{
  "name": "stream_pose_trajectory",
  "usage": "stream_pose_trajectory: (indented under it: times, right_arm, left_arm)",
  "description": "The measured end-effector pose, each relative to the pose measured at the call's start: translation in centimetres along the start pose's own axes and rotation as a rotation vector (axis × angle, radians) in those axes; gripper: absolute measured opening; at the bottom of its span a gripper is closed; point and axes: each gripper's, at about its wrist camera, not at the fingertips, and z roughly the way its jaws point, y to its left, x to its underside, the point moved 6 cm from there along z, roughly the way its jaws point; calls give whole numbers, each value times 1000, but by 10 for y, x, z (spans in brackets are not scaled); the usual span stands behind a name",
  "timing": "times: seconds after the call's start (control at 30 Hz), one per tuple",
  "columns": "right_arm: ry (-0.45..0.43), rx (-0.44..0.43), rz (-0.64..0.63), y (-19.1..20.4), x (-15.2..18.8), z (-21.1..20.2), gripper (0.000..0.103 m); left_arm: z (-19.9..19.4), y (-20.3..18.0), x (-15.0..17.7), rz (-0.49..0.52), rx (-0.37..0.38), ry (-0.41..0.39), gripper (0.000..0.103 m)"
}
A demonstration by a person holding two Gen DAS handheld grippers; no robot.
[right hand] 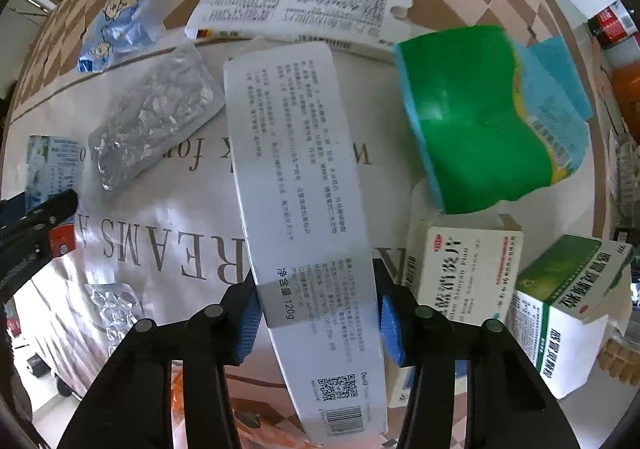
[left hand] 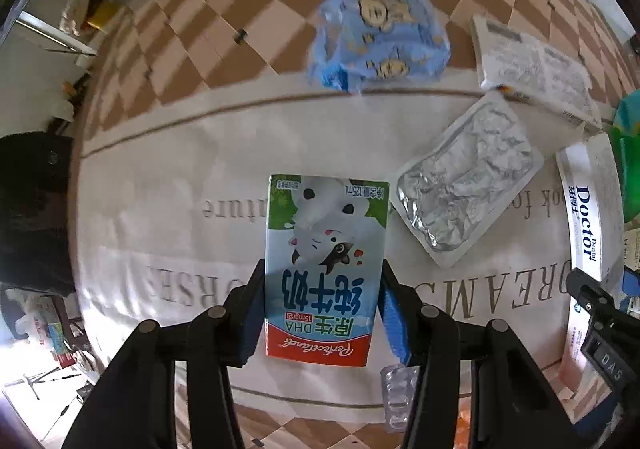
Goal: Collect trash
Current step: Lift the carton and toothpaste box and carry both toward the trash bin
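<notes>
Left tool point(left hand: 322, 305): points down, blue pads against both long sides of a small milk carton point(left hand: 326, 265), clenched on it. The carton lies flat on a white cloth printed with grey lettering point(left hand: 168, 209), spread over a checkered brown-and-cream floor point(left hand: 224, 25).

Right tool point(right hand: 316, 315): also points down, pads pressed to both edges of a long white toothpaste box point(right hand: 298, 189), clenched on it. The box lies on the same cloth.

Other trash around: a crumpled foil blister sheet point(left hand: 466, 179) just right of the carton; a blue cartoon-printed wrapper point(left hand: 378, 37) at the cloth's far edge; a white printed box point(right hand: 300, 5) beyond the toothpaste box; a green-and-blue packet point(right hand: 488, 117) to its right; two medicine boxes point(right hand: 464, 269) near the right tool; a clear empty pill blister point(right hand: 114, 309) near the left tool.
</notes>
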Motion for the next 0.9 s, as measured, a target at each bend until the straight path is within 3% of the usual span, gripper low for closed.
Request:
stream_pose_trajectory:
  times: [0.27,0.5,0.73,0.9]
  right_arm:
    - [-162,-40,24,6,6,-70,52]
    - [-274,-40,73,14,44,-139,51]
    - [-339,-51,148,47,144,-175,51]
    - [-336,-75,198,92,245,-174,51]
  left_arm:
    - [-81,13,13,-91,-30,-165,47]
    - [-129,49,67,-139,13,-313,47]
    - [-146,79,144,-101,70,-402,47]
    - [-140,95,216,-55,113,-401,47]
